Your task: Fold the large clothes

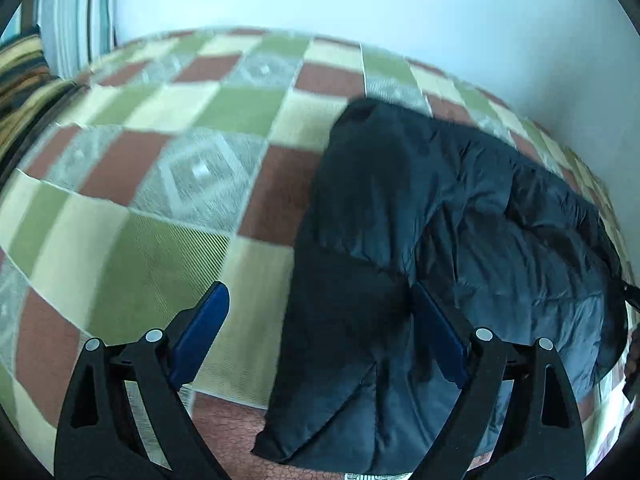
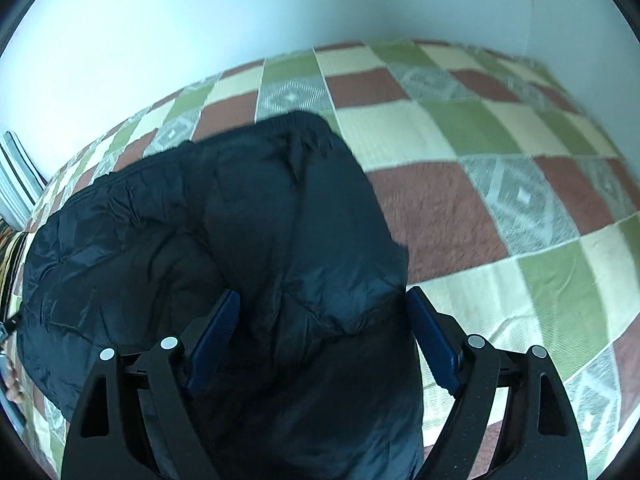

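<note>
Your left gripper [image 1: 320, 308] fills the bottom of its own view, jaws spread wide and holding nothing, blue pads [image 1: 202, 330] angled outward. Its right pad sits over the dark puffer jacket [image 1: 420, 240]; its left pad hangs above the checkered blanket [image 1: 140, 216]. Whether the pads touch the fabric below cannot be told.

Your right gripper [image 2: 322, 312] is likewise spread wide, not clamped on anything, with the jacket [image 2: 248, 248] bulging up between its pads [image 2: 214, 344] and spilling toward the camera.

Navy and quilted, the jacket lies bunched on the blanket, one sleeve or folded panel laid over the body. From the left wrist it occupies the right half of the bed, its far edge running close to the pale wall [image 1: 520, 40]. From the right wrist it covers the left and centre, its upper edge rounded and short of the wall [image 2: 200, 20].

Open blanket [image 2: 500, 200] stretches to the right of the jacket in the right view, and broadly to the left of it in the left view, up to a striped cushion [image 1: 20, 76] at the far left edge.
</note>
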### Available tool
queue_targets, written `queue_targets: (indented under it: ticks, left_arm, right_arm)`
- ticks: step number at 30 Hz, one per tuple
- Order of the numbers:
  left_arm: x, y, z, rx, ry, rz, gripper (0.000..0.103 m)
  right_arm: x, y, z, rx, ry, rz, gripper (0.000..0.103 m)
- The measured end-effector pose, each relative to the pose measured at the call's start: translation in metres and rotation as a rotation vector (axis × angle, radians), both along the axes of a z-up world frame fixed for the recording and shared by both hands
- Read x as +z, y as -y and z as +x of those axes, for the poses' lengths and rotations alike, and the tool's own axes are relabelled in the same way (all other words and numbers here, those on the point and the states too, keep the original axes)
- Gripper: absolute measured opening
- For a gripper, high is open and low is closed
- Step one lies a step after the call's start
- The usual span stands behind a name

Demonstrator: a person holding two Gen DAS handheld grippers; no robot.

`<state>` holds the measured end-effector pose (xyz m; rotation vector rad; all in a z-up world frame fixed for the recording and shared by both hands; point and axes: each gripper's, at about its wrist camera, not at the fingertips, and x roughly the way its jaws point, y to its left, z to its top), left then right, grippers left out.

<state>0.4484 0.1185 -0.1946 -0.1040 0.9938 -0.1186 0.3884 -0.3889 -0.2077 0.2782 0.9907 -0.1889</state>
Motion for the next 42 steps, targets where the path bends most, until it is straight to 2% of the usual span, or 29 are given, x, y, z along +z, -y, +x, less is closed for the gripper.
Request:
queue_targets:
  ticks: [4, 5, 7, 9, 10, 13, 14, 15, 16, 17, 18, 19, 21, 24, 30, 34, 42]
  left_arm:
    - [-0.013, 0.013, 0.0, -0.042, 0.013, 0.065, 0.092]
    - [-0.015, 0.013, 0.0, -0.045, 0.012, 0.059, 0.092]
    - [-0.022, 0.012, 0.003, -0.039, -0.014, 0.021, 0.092]
    - [-0.033, 0.006, 0.007, -0.021, -0.068, -0.072, 0.093]
    - [-0.037, 0.003, 0.008, -0.006, -0.078, -0.103, 0.094]
    - [-0.036, 0.011, 0.005, -0.022, -0.061, -0.054, 0.094]
    - [-0.036, 0.012, 0.005, -0.024, -0.065, -0.049, 0.091]
    - [-0.036, 0.014, 0.006, -0.029, -0.071, -0.063, 0.081]
    - [-0.035, 0.015, 0.005, -0.039, -0.075, -0.082, 0.076]
    - [-0.033, 0.018, 0.005, -0.058, -0.073, -0.1, 0.061]
    - [-0.03, 0.022, 0.005, -0.079, -0.073, -0.116, 0.054]
    - [-0.029, 0.024, 0.004, -0.079, -0.07, -0.11, 0.051]
    - [-0.026, 0.03, 0.001, -0.089, -0.06, -0.091, 0.039]
    - [-0.019, 0.036, -0.003, -0.089, -0.035, -0.067, 0.024]
    - [-0.003, 0.041, -0.013, -0.073, -0.001, -0.052, 0.015]
    - [0.004, 0.032, -0.01, -0.069, 0.017, -0.059, 0.013]
    - [0.025, 0.024, -0.029, -0.058, 0.041, -0.034, 0.011]
  right_arm:
    - [-0.016, -0.001, 0.004, 0.011, -0.039, 0.025, 0.086]
    - [-0.019, 0.001, 0.004, 0.006, -0.041, 0.042, 0.086]
    - [-0.03, 0.009, 0.002, -0.02, -0.049, 0.124, 0.087]
    - [-0.04, 0.016, -0.002, -0.052, -0.039, 0.195, 0.088]
    - [-0.04, 0.014, -0.004, -0.048, -0.035, 0.182, 0.088]
    - [-0.038, 0.001, -0.005, -0.042, -0.036, 0.129, 0.082]
    - [-0.038, -0.001, -0.006, -0.045, -0.034, 0.132, 0.077]
    - [-0.038, -0.003, -0.007, -0.043, -0.033, 0.134, 0.071]
    - [-0.038, -0.004, -0.007, -0.036, -0.031, 0.143, 0.065]
    - [-0.037, -0.006, -0.008, -0.031, -0.028, 0.155, 0.057]
    - [-0.035, -0.006, -0.01, -0.029, -0.025, 0.158, 0.05]
    - [-0.034, -0.008, -0.01, -0.023, -0.022, 0.159, 0.046]
    - [-0.031, -0.012, -0.013, -0.017, -0.014, 0.149, 0.036]
    - [-0.027, -0.017, -0.019, -0.018, 0.006, 0.134, 0.028]
    - [-0.017, -0.023, -0.031, -0.037, 0.048, 0.134, 0.02]
    - [-0.011, -0.026, -0.037, -0.054, 0.072, 0.153, 0.019]
    - [-0.004, -0.035, -0.038, -0.039, 0.092, 0.16, 0.018]
